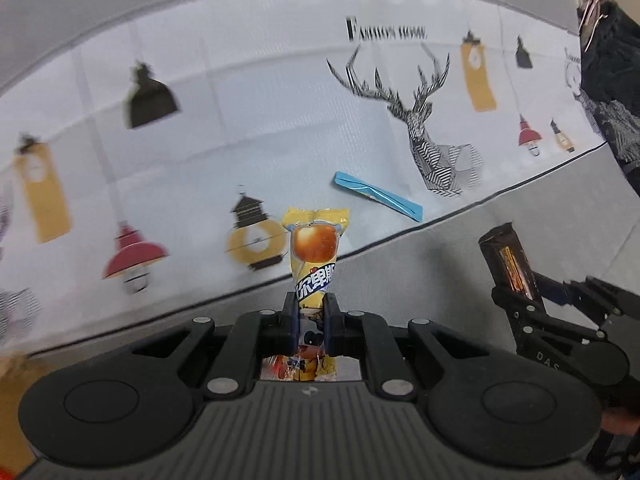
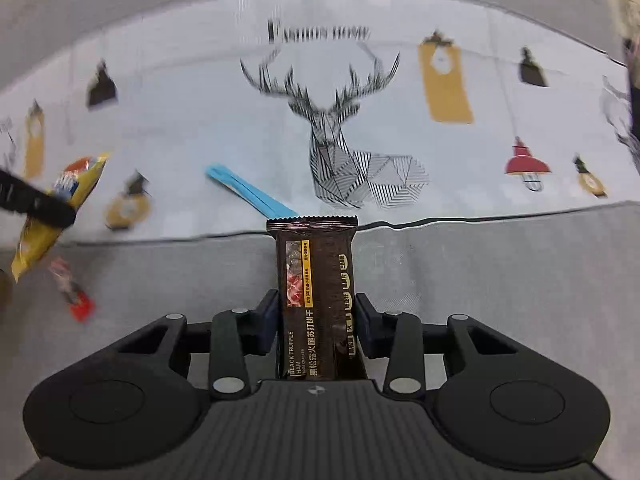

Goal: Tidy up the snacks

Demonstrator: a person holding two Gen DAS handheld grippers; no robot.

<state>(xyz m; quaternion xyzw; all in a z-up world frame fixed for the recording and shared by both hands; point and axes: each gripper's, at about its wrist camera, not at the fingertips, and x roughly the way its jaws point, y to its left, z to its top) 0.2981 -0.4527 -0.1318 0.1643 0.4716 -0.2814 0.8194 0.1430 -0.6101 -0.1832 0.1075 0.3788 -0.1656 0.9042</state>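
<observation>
My left gripper (image 1: 312, 304) is shut on a yellow snack packet (image 1: 314, 248) with a round orange picture, held upright above the table edge. My right gripper (image 2: 316, 304) is shut on a dark brown cracker packet (image 2: 316, 264), which also stands upright between its pads. A blue stick packet (image 1: 378, 196) lies flat on the white printed tablecloth (image 1: 280, 120), beyond both grippers. In the left wrist view the right gripper (image 1: 516, 292) with the brown packet (image 1: 506, 256) is at the right. In the right wrist view the yellow packet (image 2: 36, 244) is at the left.
A small red-ended wrapper (image 2: 74, 292) lies on the grey surface (image 2: 500, 260) in front of the cloth's edge. The cloth carries a deer print (image 2: 340, 152) and lamp prints. Dark clothing (image 1: 612, 80) hangs at the far right.
</observation>
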